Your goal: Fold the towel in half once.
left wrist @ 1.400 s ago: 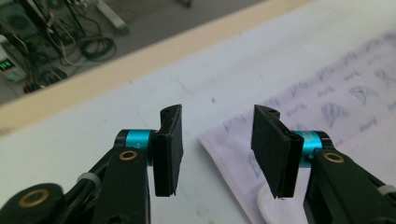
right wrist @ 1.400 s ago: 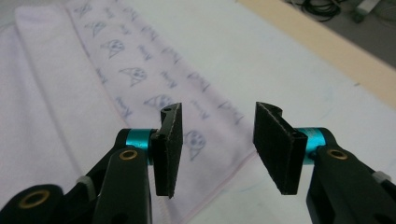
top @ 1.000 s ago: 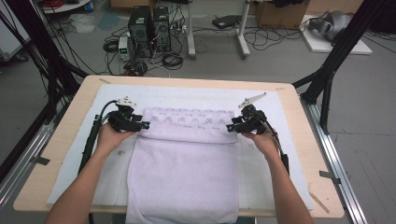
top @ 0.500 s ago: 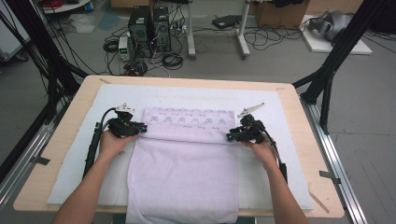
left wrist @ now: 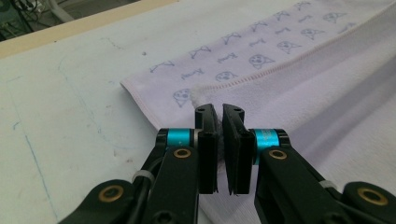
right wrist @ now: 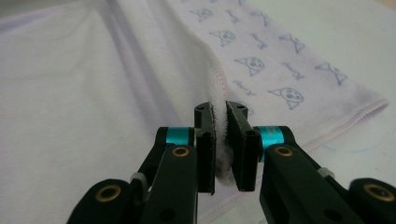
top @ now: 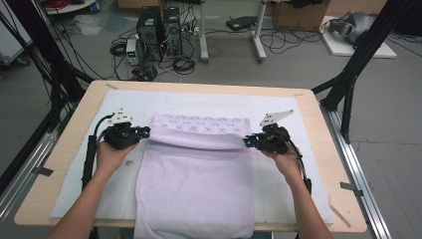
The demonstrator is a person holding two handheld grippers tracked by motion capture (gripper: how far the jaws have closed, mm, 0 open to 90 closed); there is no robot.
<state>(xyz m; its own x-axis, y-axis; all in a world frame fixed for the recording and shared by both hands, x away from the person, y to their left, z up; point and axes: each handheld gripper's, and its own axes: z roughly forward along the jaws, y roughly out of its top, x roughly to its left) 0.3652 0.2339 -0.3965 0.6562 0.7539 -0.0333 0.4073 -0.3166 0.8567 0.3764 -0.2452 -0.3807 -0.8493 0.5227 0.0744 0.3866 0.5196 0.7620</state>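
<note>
A lavender towel (top: 194, 179) lies on the white mat, its near end hanging over the table's front edge. Its far part shows a band printed with cat faces (top: 199, 123), and a plain layer lies folded over that band. My left gripper (top: 145, 132) pinches the left corner of the folded layer, and in the left gripper view the jaws (left wrist: 219, 112) are shut on the towel's (left wrist: 299, 93) fluffy edge. My right gripper (top: 247, 142) pinches the right corner, its jaws (right wrist: 219, 109) shut on the stitched hem of the towel (right wrist: 93, 84). Both pairs of jaws have just been closing with towel between them.
The white mat (top: 74, 189) covers most of the wooden table (top: 59, 149). Black frame poles (top: 348, 84) stand at the table's far corners. Computers and cables (top: 159, 30) sit on the floor beyond the far edge.
Both grippers have closed on the corners of the folded layer and drawn slightly toward the near side. The folded edge now stands a little raised off the printed band.
</note>
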